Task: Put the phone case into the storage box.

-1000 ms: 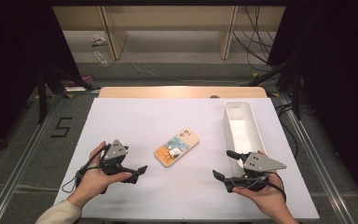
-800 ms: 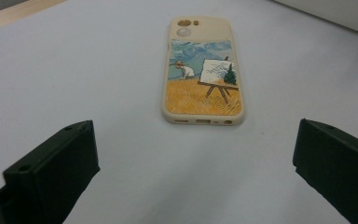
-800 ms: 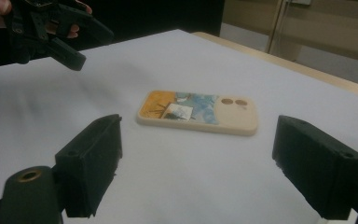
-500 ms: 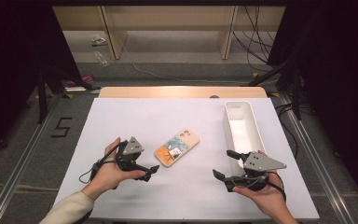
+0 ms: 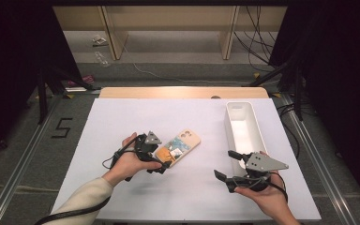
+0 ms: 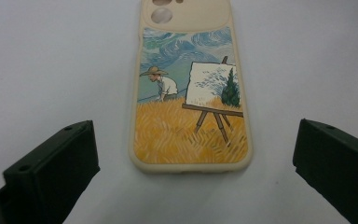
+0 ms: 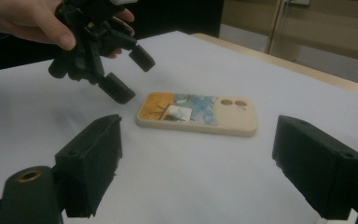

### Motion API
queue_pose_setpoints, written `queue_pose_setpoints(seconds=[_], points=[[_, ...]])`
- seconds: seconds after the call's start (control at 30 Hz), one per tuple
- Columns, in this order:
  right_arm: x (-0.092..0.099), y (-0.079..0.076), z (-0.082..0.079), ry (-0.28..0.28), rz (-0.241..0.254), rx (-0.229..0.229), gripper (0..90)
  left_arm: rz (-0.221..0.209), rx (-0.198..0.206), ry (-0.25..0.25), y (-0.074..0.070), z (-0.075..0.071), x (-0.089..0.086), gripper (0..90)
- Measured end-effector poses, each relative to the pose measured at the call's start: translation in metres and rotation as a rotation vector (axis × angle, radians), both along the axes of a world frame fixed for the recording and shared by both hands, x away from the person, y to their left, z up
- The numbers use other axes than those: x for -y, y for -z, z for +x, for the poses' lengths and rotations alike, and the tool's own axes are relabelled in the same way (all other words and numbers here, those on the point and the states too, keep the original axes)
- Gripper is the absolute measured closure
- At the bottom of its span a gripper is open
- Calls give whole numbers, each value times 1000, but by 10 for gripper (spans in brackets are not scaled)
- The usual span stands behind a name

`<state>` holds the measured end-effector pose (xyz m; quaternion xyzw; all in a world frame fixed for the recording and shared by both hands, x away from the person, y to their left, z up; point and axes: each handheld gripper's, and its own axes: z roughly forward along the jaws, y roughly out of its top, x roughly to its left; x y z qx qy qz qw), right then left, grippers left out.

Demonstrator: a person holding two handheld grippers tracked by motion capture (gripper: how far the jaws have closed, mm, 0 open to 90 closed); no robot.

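A cream phone case [image 5: 182, 143] printed with a painter in a wheat field lies flat, print side up, in the middle of the white table [image 5: 122, 117]. My left gripper [image 5: 164, 158] hovers at the case's near, lower-left end, jaws open and spread wider than the case. In the left gripper view the case [image 6: 191, 93] lies just ahead between the two open jaws [image 6: 194, 137], untouched. My right gripper [image 5: 226, 164] rests open near the front right, apart from the case. In the right gripper view its open jaws [image 7: 200, 133] frame the case [image 7: 198, 112] and the left gripper [image 7: 134, 77].
A long white bin [image 5: 228, 124] stands on the right side of the table, just beyond my right gripper. A wooden strip [image 5: 183, 92] borders the table's far edge. Dark floor, rails and cables surround the table.
My left gripper has moved right across the table and a little lower, up to the near end of the phone case. The right gripper has stayed put.
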<state>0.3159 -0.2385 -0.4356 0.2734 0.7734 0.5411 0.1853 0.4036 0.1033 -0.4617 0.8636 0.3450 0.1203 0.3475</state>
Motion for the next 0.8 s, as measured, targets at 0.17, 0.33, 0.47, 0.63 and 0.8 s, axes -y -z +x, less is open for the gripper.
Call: queue_pose_setpoints(seconds=[0.17,0.33,0.47,0.63,0.8], points=[[0,0,0,-3,1,0,167,40,-54,21,1,12,13,0],[0,0,0,-2,0,0,167,72,-77,30,2,20,19,0],[0,-1,-1,1,-3,1,166,107,-104,39,4,28,21,5],[0,0,0,2,1,-1,167,143,-144,47,8,34,28,9],[0,0,0,2,3,-1,166,164,-158,52,8,39,35,15]])
